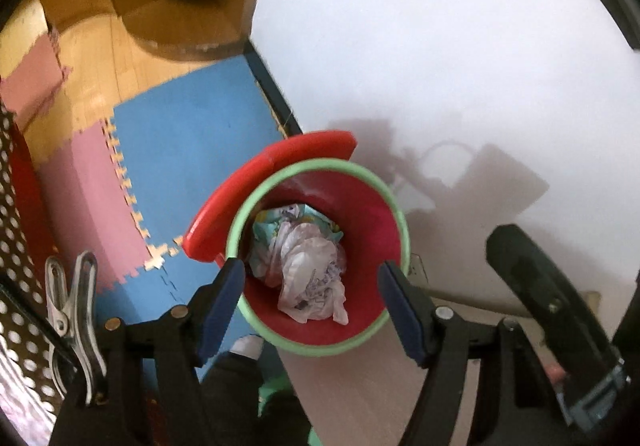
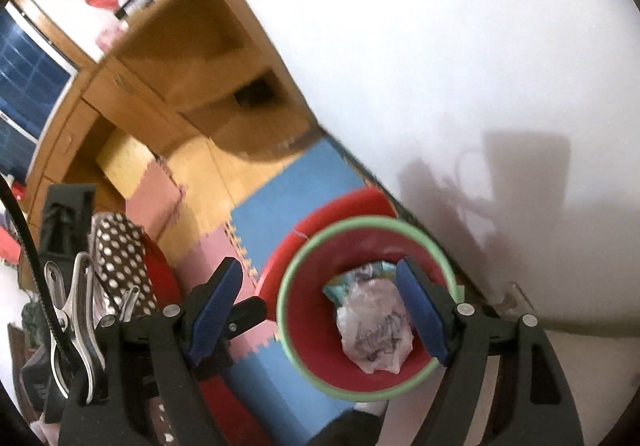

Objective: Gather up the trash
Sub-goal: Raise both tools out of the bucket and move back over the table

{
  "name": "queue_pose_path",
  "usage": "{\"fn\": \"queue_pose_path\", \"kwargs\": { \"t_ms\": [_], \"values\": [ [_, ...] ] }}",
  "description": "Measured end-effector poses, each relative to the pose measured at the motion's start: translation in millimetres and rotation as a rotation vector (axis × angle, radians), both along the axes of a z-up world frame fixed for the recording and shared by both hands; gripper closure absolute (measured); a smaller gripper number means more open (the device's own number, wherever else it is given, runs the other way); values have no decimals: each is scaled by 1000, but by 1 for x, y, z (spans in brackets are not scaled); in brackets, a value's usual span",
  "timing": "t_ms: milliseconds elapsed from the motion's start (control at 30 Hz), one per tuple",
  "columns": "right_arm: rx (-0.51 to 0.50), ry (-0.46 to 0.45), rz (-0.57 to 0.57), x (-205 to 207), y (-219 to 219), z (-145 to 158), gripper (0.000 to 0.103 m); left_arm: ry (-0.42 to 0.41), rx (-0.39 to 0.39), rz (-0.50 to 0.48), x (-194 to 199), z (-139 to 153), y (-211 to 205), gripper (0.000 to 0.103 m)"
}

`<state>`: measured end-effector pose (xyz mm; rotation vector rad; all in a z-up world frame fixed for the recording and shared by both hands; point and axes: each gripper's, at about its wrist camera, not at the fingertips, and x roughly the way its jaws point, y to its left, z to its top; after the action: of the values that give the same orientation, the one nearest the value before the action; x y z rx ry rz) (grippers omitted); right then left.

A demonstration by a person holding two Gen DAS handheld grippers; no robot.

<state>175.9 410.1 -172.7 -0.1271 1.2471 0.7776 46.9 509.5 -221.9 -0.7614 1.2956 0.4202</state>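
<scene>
Floor mats (image 1: 192, 150): far left in the left view, blue and pink foam puzzle tiles over a wood floor, nothing loose on them that I can spot.

Left gripper (image 1: 312, 286): wide apart and holding nothing, one blue pad either side of the bin mouth, looking straight down into it.

Bin (image 1: 394, 206): red inside, pale green rim, standing on the floor by the white wall (image 1: 460, 46), with a red curved lid or flap (image 1: 256, 182) hanging off its far-left side.

Where the trash is: the crumpled paper (image 1: 312, 278) sits loose at the bottom of the bin, on top of a teal printed wrapper (image 1: 276, 216).

How it looks: whitish-pink wad, lots of creases, some dark scribbly print on it. Motion blur, so I can't read anything.

How it'd handle: my guess is super light and squashy, no breakage worry. It'd crush under the pads rather than slip. Pinch the fat middle of the wad, since an edge might just tear.

Right gripper (image 2: 320, 310): also spread open and empty, sitting over the same bin, right pad above the paper, left pad outside the rim over the mats.

Progress guess: looks like that piece is already in.
</scene>
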Motion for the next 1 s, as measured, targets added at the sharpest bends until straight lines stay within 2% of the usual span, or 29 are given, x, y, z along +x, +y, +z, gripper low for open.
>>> {"fn": "queue_pose_path", "kwargs": {
  "t_ms": [100, 267, 467, 600, 733, 867, 933, 1000],
  "values": [
    [37, -28, -26, -6, -7, 36, 22, -8, 55, -31, -3, 31, -9, 30],
    [123, -44, -151, -20, -31, 85, 22, -27, 139, -123, -5, 73, -34, 30],
    [114, -83, -115, -41, -66, 120, 22, -67, 169, -166, -5, 111, -69, 30],
    [138, -67, -130, -42, -91, 135, 22, -92, 191, -183, -7, 133, -98, 30],
    [148, -95, -133, -49, -118, 159, 22, -121, 211, -193, -5, 150, -120, 30],
    [122, -110, -154, -63, -157, 184, 22, -162, 283, -313, 2, 173, -152, 30],
    [110, -117, -167, -69, -178, 195, 22, -192, 345, -394, 3, 185, -175, 30],
    [93, -152, -148, -75, -190, 203, 21, -193, 364, -416, 2, 189, -190, 30]
  ]
}}
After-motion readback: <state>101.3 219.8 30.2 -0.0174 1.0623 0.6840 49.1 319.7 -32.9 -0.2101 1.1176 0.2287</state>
